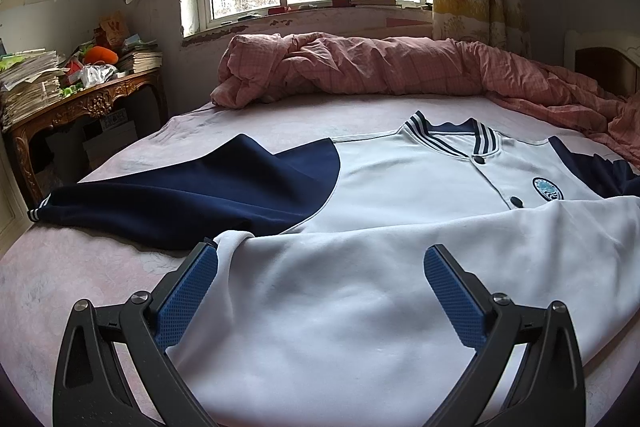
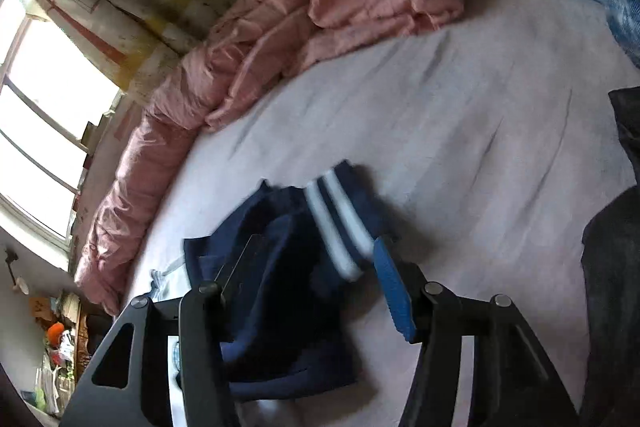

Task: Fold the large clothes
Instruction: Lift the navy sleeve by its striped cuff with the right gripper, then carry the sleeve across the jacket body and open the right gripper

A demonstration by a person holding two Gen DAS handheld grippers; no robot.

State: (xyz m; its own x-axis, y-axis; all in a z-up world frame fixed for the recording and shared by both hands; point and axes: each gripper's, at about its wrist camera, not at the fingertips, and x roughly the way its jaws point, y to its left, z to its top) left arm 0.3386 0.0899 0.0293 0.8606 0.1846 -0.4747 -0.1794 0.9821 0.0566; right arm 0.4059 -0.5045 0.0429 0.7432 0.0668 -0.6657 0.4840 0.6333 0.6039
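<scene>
A white baseball-style jacket (image 1: pixel 420 179) with navy sleeves lies face up on the bed, collar toward the window. Its lower part (image 1: pixel 360 299) is folded up over the chest. One navy sleeve (image 1: pixel 172 203) stretches out to the left. My left gripper (image 1: pixel 322 251) hovers open just above the folded white cloth, its blue pads (image 1: pixel 188 299) wide apart and gripping nothing. In the right wrist view the other navy sleeve (image 2: pixel 280 299), with its white-striped cuff (image 2: pixel 340 223) blurred, hangs between the fingers of my right gripper (image 2: pixel 314 243). It drapes over the left finger and the pads are apart.
A crumpled pink quilt (image 1: pixel 360 67) runs along the far side of the pale bed sheet (image 1: pixel 80 267) under the window. A carved wooden desk (image 1: pixel 80 103) piled with papers stands at the left. A dark garment (image 2: pixel 616 287) lies at the right edge of the sheet (image 2: pixel 480 107).
</scene>
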